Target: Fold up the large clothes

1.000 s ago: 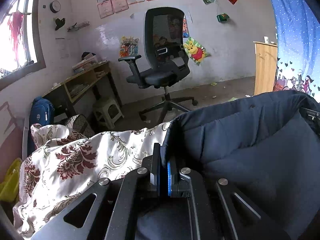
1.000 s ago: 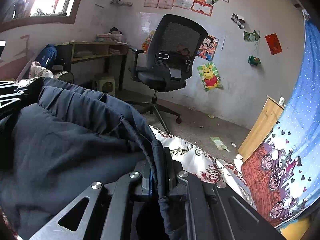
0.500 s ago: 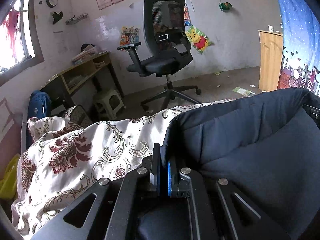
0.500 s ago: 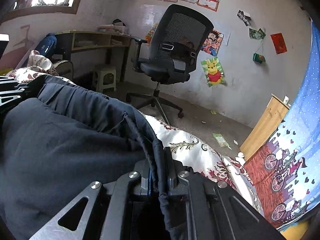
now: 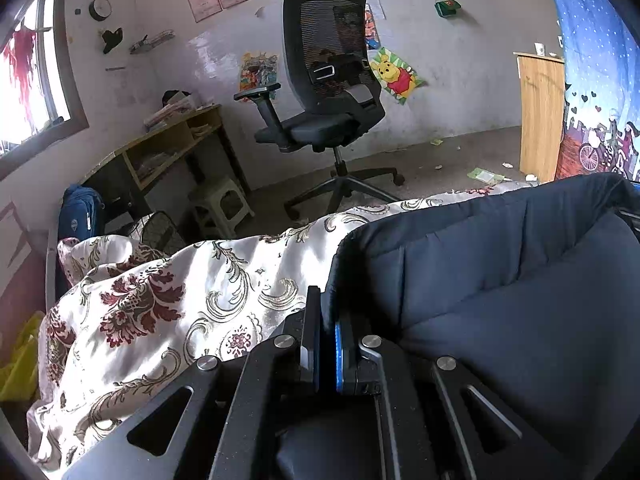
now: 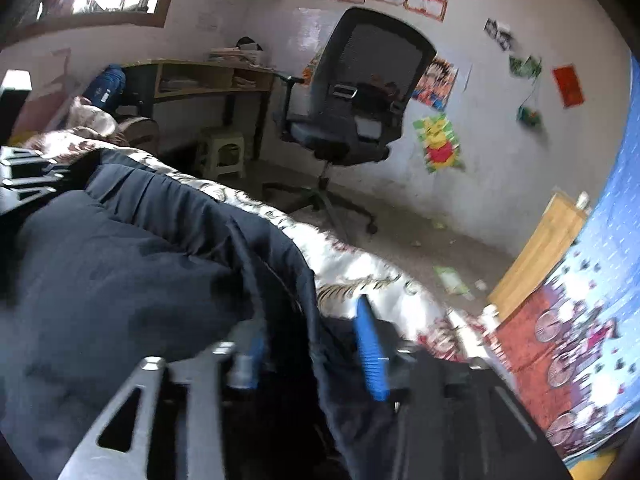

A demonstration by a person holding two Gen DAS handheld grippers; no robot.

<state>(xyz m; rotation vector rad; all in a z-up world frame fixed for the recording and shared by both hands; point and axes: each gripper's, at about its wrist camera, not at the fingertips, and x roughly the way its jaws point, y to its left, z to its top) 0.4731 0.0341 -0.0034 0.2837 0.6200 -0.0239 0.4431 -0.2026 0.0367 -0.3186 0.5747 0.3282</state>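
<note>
A large dark navy garment lies on a floral bedspread. In the left wrist view my left gripper is shut on the garment's left edge, with cloth pinched between the blue pads. In the right wrist view the same garment fills the left half. My right gripper has its fingers spread apart, and the garment's edge hangs loose between them. The left gripper's body shows at the far left of that view.
A black office chair stands on the floor beyond the bed. A wooden desk and a small stool are at the left wall. A wooden cabinet and a blue curtain are at the right.
My right gripper has opened and let go of the garment's edge, and its view has tilted and blurred. My left gripper stays shut on the cloth and has moved lower over the bed.
</note>
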